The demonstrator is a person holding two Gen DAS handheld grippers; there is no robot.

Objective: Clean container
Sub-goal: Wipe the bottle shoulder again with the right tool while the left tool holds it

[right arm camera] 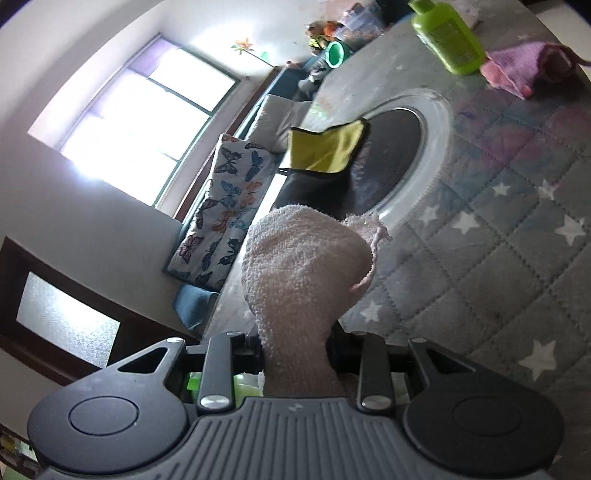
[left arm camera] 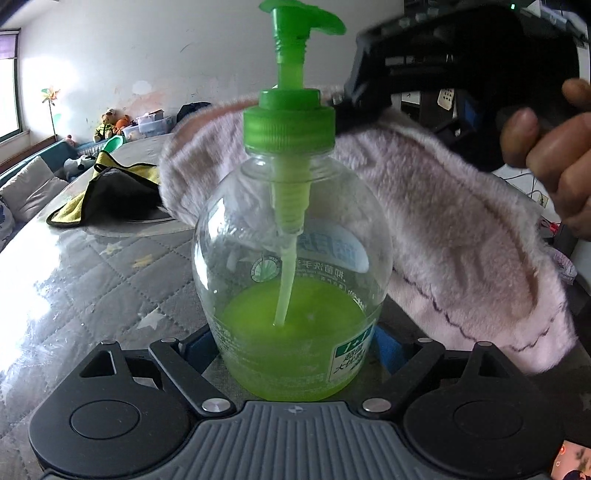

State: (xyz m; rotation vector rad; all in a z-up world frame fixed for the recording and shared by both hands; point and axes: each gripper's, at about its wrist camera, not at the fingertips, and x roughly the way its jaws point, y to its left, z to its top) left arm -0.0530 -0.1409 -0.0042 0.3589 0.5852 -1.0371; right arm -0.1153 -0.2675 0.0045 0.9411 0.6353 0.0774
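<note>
— Clear plastic, green at both ends: the pump bottle point(left arm camera: 291, 258) stands upright in the centre of the left wrist view, long axis vertical, its green pump head point(left arm camera: 301, 22) at the top edge with the spout pointing right.

— How does it look?

— Round-bellied and see-through, with green liquid filling only the bottom part, a pale dip tube running down into it, and a label seen in reverse through the wall.

— What holds it?

— The left tongs point(left arm camera: 295, 354) at the bottom centre are closed around its base, a finger on each side against the plastic.

— And the other tongs?

— The right tongs point(right arm camera: 295, 354) grip a pale pink towel point(right arm camera: 306, 266), which bulges up through the middle of the right wrist view. In the left view that towel point(left arm camera: 443, 221) drapes behind and to the right of the bottle's neck, touching the collar, with a hand point(left arm camera: 554, 147) at the right edge.

— Below them?

— A grey quilted table point(left arm camera: 122, 266) with stars; a yellow and black cloth point(left arm camera: 107, 188) lies at centre left.
</note>
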